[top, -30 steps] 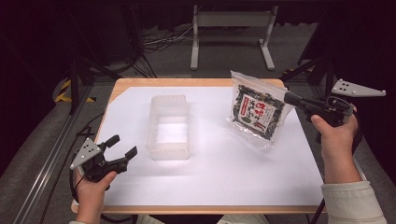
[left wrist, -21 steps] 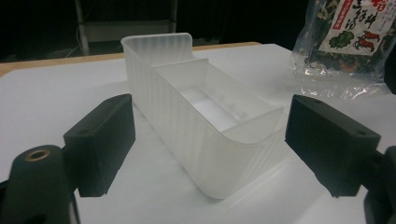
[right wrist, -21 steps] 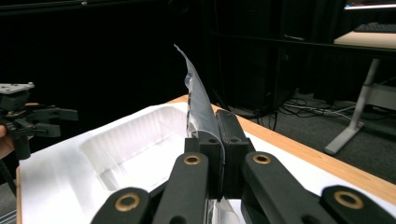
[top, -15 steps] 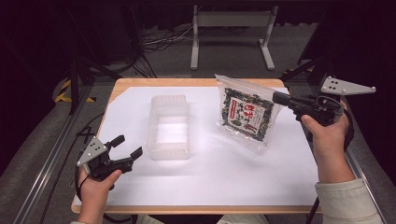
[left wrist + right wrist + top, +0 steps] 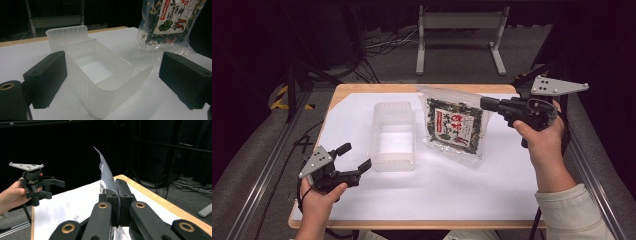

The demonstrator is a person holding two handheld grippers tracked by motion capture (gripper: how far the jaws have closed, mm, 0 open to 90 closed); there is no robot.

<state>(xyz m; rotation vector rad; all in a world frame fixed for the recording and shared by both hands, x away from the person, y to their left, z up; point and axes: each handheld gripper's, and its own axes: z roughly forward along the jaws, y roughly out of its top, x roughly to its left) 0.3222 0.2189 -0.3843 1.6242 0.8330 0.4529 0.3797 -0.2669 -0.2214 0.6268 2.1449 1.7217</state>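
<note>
1. White paper (image 5: 452,185) covered the table; the seaweed packet (image 5: 455,126) hung just right of the clear tub (image 5: 393,135).
2. Right gripper (image 5: 486,103) pinched its edge; left gripper (image 5: 356,157), jaws just widened, held nothing.
3. Steadying the tub first seemed wise.

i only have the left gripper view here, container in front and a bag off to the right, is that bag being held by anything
Observer: Yes. In the right gripper view the right gripper is shut on the bag's clear edge.
Operator: is the bag off the table
Observer: In the high view the seaweed bag hangs tilted from the right gripper, its lower edge at the white sheet.
Operator: how's my left gripper placed to the container
Observer: In the high view the left gripper, jaws just opened with nothing between them, sits by the near left corner of the clear container.
</note>
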